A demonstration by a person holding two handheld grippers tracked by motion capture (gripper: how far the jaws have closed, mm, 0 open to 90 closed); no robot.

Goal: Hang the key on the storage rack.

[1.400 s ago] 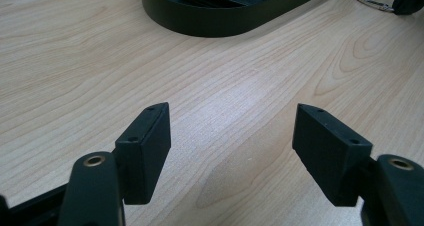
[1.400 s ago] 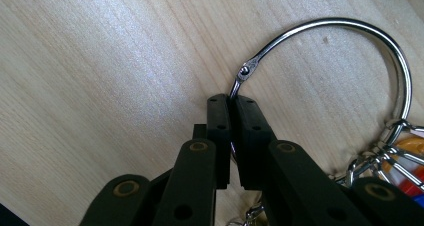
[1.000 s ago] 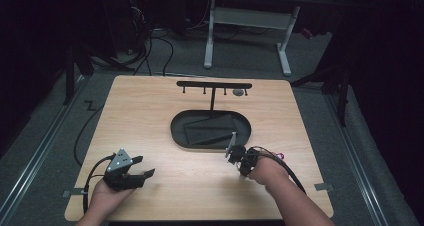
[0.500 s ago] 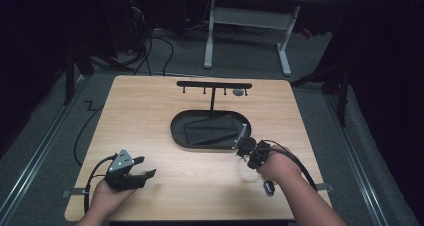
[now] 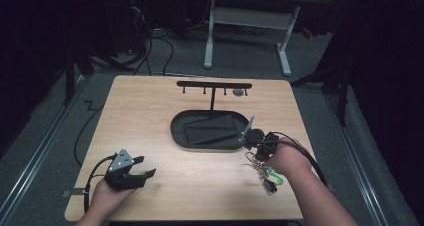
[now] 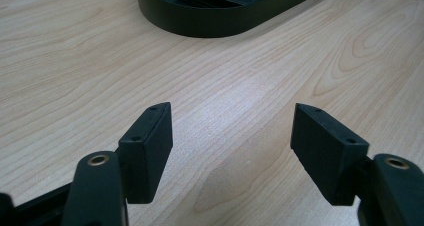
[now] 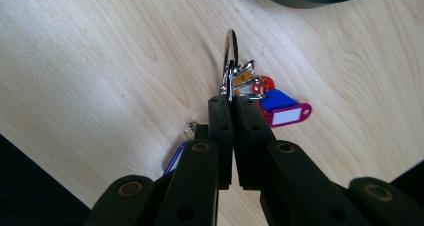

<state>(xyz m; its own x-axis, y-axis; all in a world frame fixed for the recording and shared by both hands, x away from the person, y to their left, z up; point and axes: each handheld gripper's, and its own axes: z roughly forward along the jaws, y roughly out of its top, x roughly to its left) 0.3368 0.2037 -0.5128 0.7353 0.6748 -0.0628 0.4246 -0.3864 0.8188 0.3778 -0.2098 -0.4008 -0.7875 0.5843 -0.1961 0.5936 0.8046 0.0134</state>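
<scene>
Pale wood runs under everything. Nearest, the left gripper (image 5: 131, 173) rests on the table (image 5: 150, 116), jaws spread, holding nothing. The right gripper (image 7: 231, 103) is clamped on a key ring (image 7: 230, 61), tags (image 7: 282, 108) dangling beneath. Just beyond sits the black tray (image 5: 180, 136); farther still the hook rack (image 5: 213, 85), likely its destination, straight ahead.

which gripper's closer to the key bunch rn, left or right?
Right. The right gripper is shut on the key bunch, holding its ring beside the black tray. The left gripper sits open at the table's near left, well away from it.
</scene>
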